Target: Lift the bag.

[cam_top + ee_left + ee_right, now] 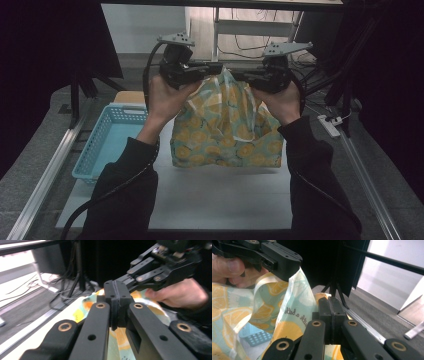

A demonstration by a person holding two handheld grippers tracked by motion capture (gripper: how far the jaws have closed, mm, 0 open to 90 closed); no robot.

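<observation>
Above white table (220,200), crinkly lemon-print bag (225,130), both grippers pinching top

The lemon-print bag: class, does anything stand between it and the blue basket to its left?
Nothing visible does. The bag hangs from both tongs, left and right, above the white table; the blue basket sits open beside it, past the left forearm.

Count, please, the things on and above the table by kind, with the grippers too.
Black two-jaw grippers: 2 (left gripper, right gripper)
Teal plastic bag with yellow lemon print: 1
Light blue plastic lattice basket: 1
Total: 4
</observation>
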